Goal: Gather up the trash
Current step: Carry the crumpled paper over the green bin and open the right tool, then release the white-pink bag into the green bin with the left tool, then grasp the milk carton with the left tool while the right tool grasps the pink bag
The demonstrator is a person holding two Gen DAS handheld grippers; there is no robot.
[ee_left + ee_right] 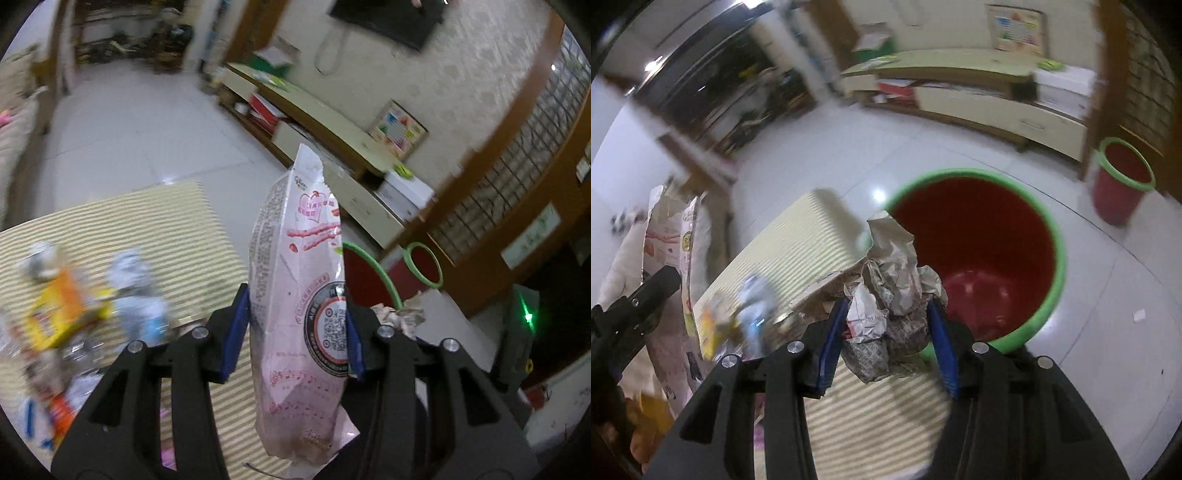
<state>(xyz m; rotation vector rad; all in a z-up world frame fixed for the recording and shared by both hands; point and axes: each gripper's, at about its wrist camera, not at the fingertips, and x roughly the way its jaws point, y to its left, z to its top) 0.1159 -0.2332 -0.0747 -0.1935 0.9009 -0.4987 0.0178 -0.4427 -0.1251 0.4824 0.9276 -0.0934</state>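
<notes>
My left gripper [295,325] is shut on a pink and white snack bag [299,295] and holds it upright above the striped table [177,221]. My right gripper [886,332] is shut on a crumpled newspaper ball [894,288], held over the table edge just in front of the red bin with a green rim [982,251]. The newspaper ball also shows at the right of the left wrist view [399,314], with the bin's rim [373,266] behind it. The snack bag [672,258] and the left gripper's finger [646,295] show at the left of the right wrist view.
Blurred trash lies on the table: an orange and yellow wrapper [55,306], a pale blue and white wrapper [136,291], more packets at the left edge. A second red bin [1123,181] stands on the tiled floor by a low cabinet [979,92].
</notes>
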